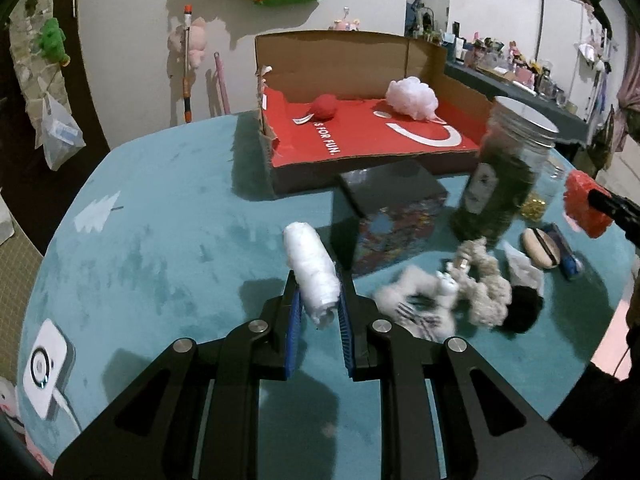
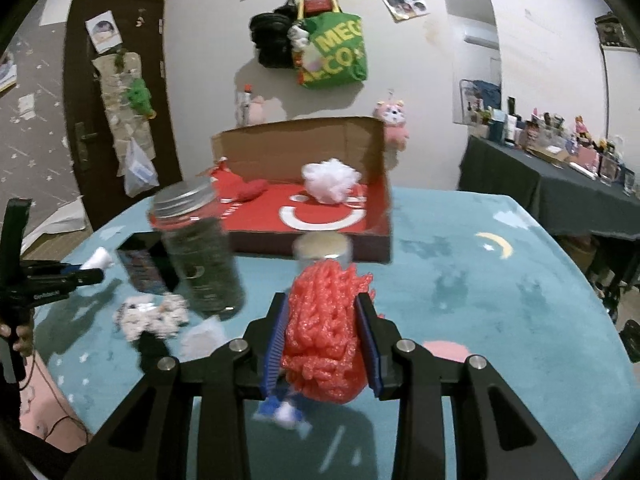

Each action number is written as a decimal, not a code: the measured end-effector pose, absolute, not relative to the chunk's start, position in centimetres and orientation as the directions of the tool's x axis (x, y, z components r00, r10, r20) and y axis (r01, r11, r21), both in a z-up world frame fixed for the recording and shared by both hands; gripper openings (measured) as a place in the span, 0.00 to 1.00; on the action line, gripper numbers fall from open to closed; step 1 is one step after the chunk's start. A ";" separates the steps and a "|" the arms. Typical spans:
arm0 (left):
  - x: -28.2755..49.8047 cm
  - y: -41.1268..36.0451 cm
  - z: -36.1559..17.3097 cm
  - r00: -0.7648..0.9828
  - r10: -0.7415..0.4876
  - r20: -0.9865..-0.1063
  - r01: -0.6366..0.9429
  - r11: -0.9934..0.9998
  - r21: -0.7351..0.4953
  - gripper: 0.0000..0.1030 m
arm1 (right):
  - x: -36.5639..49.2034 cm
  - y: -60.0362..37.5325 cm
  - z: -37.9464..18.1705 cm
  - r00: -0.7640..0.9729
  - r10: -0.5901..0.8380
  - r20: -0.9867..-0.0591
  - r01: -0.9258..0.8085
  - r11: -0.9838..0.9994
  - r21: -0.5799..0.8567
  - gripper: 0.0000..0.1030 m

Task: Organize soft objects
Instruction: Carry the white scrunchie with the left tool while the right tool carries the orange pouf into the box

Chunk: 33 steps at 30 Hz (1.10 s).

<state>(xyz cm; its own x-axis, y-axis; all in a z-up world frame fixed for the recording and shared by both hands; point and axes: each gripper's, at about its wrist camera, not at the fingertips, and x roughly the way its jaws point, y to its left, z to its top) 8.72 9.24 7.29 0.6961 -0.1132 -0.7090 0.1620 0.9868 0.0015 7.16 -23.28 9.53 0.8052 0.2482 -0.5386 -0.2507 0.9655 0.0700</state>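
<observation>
My left gripper point(image 1: 318, 300) is shut on a white fluffy roll point(image 1: 312, 272), held above the teal table cover. My right gripper point(image 2: 324, 320) is shut on a red mesh sponge point(image 2: 326, 340); that sponge point(image 1: 586, 204) also shows at the right edge of the left wrist view. An open cardboard box with a red floor point(image 1: 360, 136) point(image 2: 312, 216) stands at the back and holds a red soft ball point(image 1: 324, 107) point(image 2: 250, 190) and a white puff point(image 1: 412, 98) point(image 2: 330, 180). A beige knitted toy point(image 1: 482, 284) and a white striped plush point(image 1: 416, 304) point(image 2: 150, 316) lie on the table.
A tall clear jar with a metal lid point(image 1: 504, 176) point(image 2: 200, 248) and a dark patterned box point(image 1: 394, 216) point(image 2: 146, 264) stand before the cardboard box. A burger-shaped toy point(image 1: 540, 248) and a blue item point(image 1: 566, 256) lie right. A white device point(image 1: 44, 364) sits front left.
</observation>
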 end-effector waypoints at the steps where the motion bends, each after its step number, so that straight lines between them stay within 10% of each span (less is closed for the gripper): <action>1: 9.1 9.5 7.2 0.694 -0.114 -0.711 0.164 0.987 0.002 0.16 | 7.6 -23.8 9.4 0.802 0.244 -0.545 -0.243 0.967 0.076 0.34; 33: 19.3 9.9 10.5 0.651 -0.262 -0.712 0.410 0.911 0.038 0.16 | 17.3 -25.4 12.0 0.773 0.314 -0.552 -0.396 0.918 -0.033 0.25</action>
<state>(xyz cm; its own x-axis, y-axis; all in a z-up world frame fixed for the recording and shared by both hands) 19.30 9.90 10.45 0.6508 -0.2625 -0.7125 0.4096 0.9114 0.0384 17.26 -25.39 12.00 0.7728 0.3138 -0.5517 -0.3962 0.9176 -0.0331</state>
